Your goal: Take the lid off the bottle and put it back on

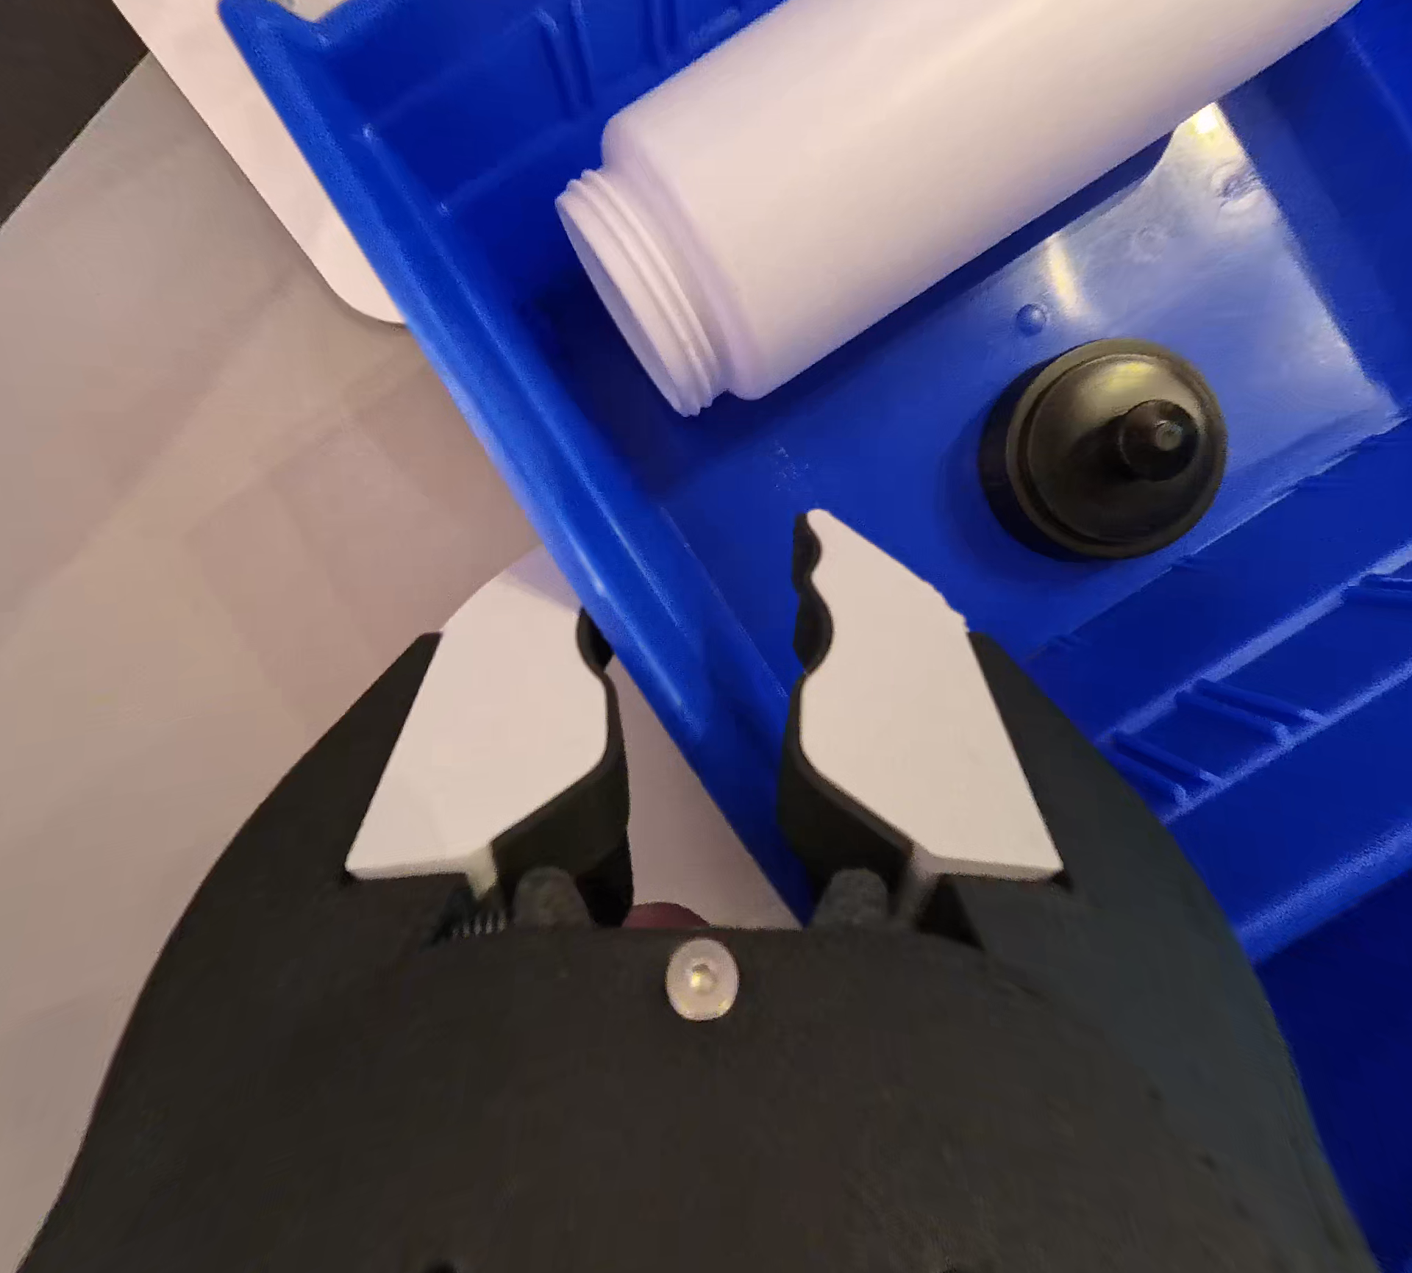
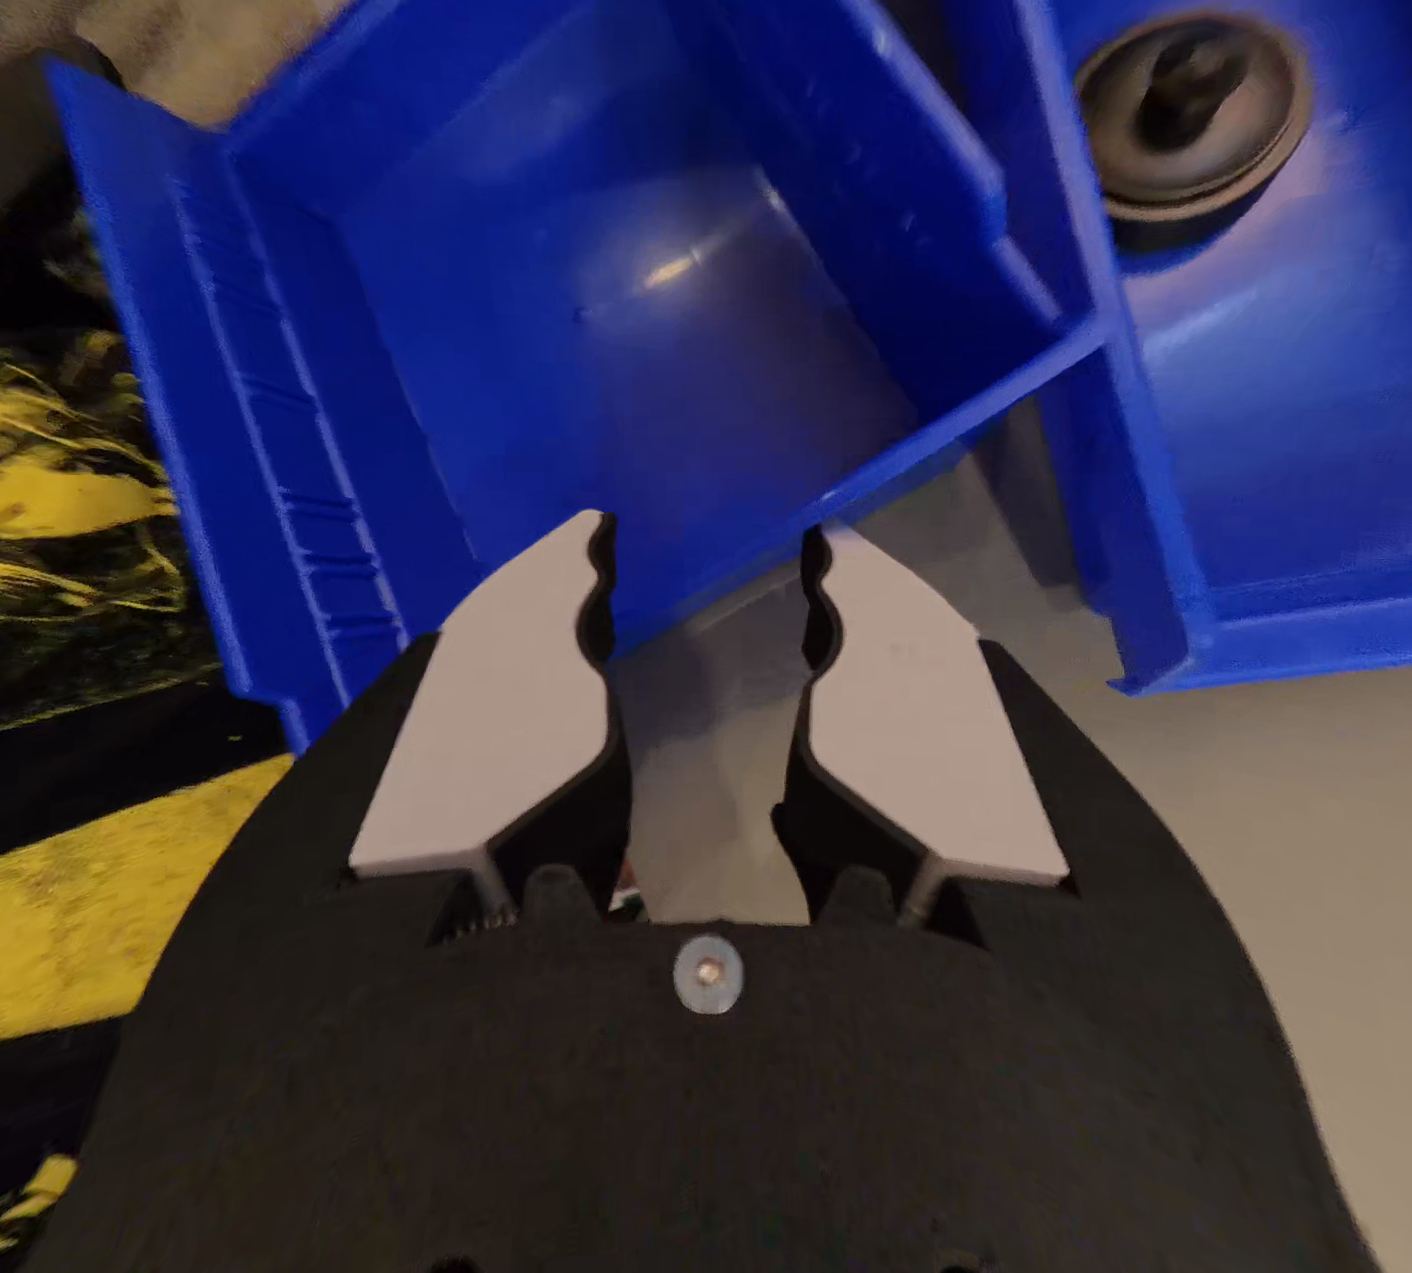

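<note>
Bottle (image 1: 917, 167) lying uncapped upper right in bin (image 1: 474, 411), lid (image 1: 1104, 449) beside for recapping; both jaws spread, empty.

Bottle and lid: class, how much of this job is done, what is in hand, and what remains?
Done: the lid is off, lying in the blue bin beside the white bottle, whose threaded neck is bare. In hand: nothing; the left hand-held gripper straddles the bin's rim, and the right hand-held gripper is open and empty. Left: pick up the lid and refit it.
</note>
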Motion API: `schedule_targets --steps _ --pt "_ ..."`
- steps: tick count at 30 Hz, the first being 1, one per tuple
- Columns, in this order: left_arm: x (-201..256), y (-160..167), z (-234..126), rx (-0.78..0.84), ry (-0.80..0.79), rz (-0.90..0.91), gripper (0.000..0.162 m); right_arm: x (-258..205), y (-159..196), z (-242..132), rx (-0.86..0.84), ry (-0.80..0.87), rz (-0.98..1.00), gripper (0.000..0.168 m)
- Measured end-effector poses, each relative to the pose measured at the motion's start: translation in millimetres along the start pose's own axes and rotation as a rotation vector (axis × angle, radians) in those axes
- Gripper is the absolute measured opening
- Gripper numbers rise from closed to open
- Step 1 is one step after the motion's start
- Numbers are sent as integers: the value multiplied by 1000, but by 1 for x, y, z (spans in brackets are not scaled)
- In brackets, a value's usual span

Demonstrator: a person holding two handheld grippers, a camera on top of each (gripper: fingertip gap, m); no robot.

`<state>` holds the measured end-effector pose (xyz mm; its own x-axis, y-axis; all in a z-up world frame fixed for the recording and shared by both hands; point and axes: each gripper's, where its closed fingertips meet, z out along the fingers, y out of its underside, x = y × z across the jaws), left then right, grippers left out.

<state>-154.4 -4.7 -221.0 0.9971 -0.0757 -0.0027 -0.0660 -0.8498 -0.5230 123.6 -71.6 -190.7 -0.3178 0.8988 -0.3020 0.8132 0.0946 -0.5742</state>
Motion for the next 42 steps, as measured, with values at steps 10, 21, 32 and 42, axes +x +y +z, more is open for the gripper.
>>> schedule_targets --steps 10,21,32,42 --pt "-46 24 -10 -38 -88 -53 33 10 16 -10 -72 11 -23 33" --pt "-143 86 -45 -110 -136 -79 13 114 62 -83 -247 190 -5 15" --pt "-212 101 -51 -305 -106 270 23 258 69 -142 -491 311 -37 9" --pt "-282 67 -29 -406 -199 440 36 396 33 -169 -689 547 -93 17"
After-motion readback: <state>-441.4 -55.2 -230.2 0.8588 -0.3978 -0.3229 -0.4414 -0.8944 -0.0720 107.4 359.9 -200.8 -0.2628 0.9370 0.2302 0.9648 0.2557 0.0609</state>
